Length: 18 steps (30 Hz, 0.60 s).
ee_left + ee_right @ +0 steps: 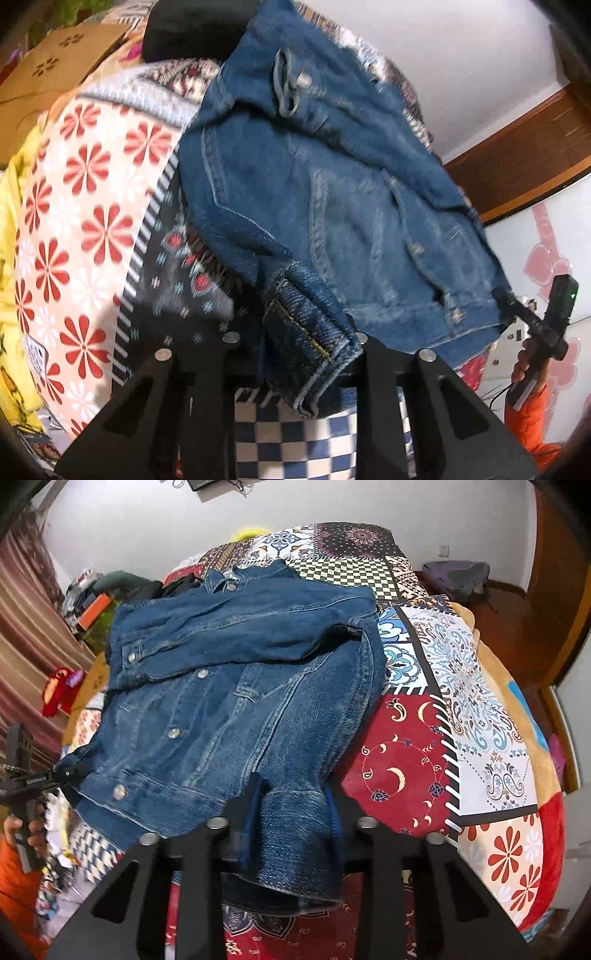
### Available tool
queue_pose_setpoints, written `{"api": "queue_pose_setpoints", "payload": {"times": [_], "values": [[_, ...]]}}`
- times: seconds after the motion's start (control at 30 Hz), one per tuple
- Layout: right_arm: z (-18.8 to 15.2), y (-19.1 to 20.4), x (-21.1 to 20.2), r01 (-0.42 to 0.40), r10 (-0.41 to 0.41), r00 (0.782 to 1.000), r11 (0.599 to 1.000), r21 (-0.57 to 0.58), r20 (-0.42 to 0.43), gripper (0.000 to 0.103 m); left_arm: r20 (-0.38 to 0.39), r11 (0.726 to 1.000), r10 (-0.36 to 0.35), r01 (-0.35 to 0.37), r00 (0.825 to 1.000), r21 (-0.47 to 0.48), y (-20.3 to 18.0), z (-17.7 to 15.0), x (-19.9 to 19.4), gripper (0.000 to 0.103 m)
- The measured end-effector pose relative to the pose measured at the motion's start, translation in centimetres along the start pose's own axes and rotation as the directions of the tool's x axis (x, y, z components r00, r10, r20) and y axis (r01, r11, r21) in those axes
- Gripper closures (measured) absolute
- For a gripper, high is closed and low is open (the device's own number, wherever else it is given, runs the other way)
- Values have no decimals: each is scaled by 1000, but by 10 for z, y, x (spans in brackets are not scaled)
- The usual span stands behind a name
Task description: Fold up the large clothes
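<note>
A blue denim jacket (236, 686) lies front up on a patchwork bedspread (480, 709), one sleeve folded across its chest. My right gripper (295, 812) is shut on the jacket's hem at the near corner. My left gripper (306, 350) is shut on the other hem corner of the jacket (314, 206), where the denim bunches between the fingers. Each gripper shows in the other's view: the left at the jacket's left hem corner (70, 775), the right at its right corner (502, 299).
The bedspread (92, 229) has red flower, checkered and paisley patches. A cardboard box (48, 70) and yellow fabric (11, 206) lie at the left. A backpack (458, 576) sits beyond the bed by a wooden door. Clutter (88, 602) piles by the curtain.
</note>
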State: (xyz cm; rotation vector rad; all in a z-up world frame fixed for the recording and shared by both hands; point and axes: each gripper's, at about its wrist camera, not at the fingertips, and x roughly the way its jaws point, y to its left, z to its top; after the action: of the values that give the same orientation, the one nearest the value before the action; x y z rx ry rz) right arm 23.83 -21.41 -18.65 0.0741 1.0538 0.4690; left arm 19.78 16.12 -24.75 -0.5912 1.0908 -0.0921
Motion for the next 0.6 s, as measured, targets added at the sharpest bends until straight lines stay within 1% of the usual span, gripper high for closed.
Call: {"api": "queue_pose_setpoints", "payload": {"times": [0.03,0.1,0.17,0.27,0.37,0.4,0.47,0.5,0.6], "values": [[2,2,-2,1,-1,1000,1000,-9,10,86,19,1000,-4,4,1000,12,-5,4,-5,82],[9,7,-8,-11,12,999,1000,-25,33,87,49,999,-17,16,999,33,-12,9,-14,84],[18,12,-11,-27,29,998,999,-38,50,88,85,997,-50,46,995,55,-19,21,-26,85],[38,21,-11,-37,44,996,996,-82,73,89,143,994,-93,83,985,77,-30,45,-39,86],[65,25,-10,-31,45,992,992,-119,116,89,188,987,-141,125,972,97,-41,74,-47,87],[80,23,-9,-41,55,990,993,-111,129,89,200,986,-145,125,969,107,-44,83,-47,87],[102,17,-8,-55,69,986,994,-93,150,89,235,986,-126,96,964,133,-51,107,-50,88],[118,14,-6,-51,63,985,996,-79,163,89,252,987,-118,86,960,136,-54,120,-51,89],[165,7,4,-27,36,980,998,-49,196,90,304,988,-125,91,945,123,-55,159,-54,89]]}}
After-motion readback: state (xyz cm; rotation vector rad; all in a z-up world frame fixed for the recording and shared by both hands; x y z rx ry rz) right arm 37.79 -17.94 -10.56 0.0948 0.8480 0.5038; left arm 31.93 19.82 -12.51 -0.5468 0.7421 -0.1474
